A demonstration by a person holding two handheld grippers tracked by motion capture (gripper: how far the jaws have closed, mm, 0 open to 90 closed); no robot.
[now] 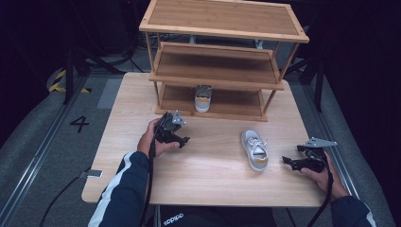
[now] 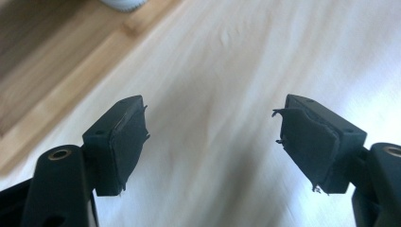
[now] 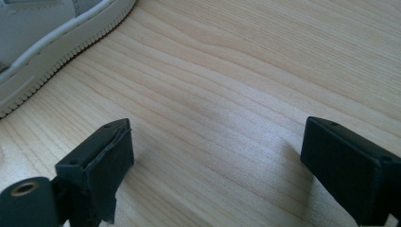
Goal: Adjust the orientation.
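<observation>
Both grippers' jaws gape empty – one shoe (image 1: 255, 150) lies between them

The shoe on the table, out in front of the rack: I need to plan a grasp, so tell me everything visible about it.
The shoe on the table is a light grey and white lace-up sneaker with a tan insole and ribbed white sole. It stands upright on its sole, toe toward the rack, heel toward the person, nothing touching it but the tabletop. It sits alone, right of centre.

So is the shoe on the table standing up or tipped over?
Standing up. The shoe sits flat on its sole on the table, with its opening and laces facing up.
</observation>
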